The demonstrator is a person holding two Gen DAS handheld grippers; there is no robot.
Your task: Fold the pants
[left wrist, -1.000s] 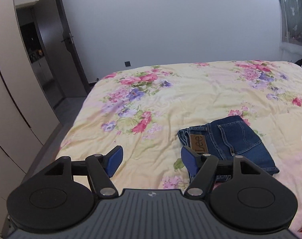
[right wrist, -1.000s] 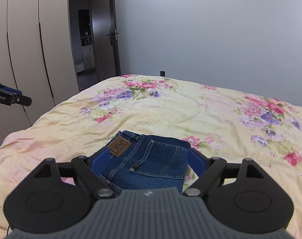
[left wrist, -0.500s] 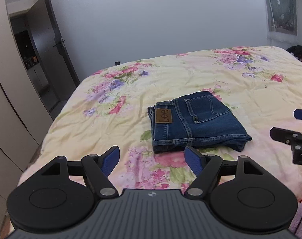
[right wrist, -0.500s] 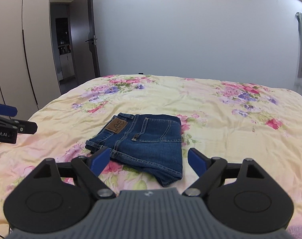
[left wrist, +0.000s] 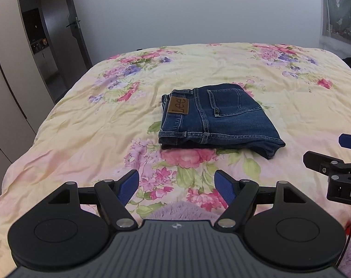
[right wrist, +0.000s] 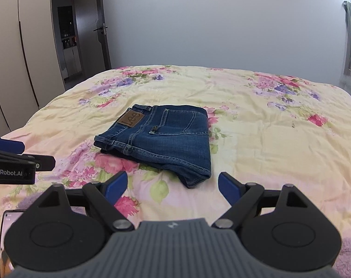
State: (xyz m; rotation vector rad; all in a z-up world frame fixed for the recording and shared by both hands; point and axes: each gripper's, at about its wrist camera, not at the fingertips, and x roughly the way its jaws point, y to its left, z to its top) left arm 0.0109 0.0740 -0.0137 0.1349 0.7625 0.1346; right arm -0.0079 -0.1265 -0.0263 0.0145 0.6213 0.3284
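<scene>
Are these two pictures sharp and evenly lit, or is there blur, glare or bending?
Left wrist view: sharp jeans, soft even light, wardrobe edges bent by the lens. Right wrist view: also sharp, no glare on the bedspread, dark corners, door frame curved.

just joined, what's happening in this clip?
A person holds two handheld grippers over a bed with a floral bedspread. The jeans lie folded in a compact stack, leather patch up. The left gripper and right gripper both hover short of them, jaws wide apart with nothing between them. Folding looks done.
</scene>
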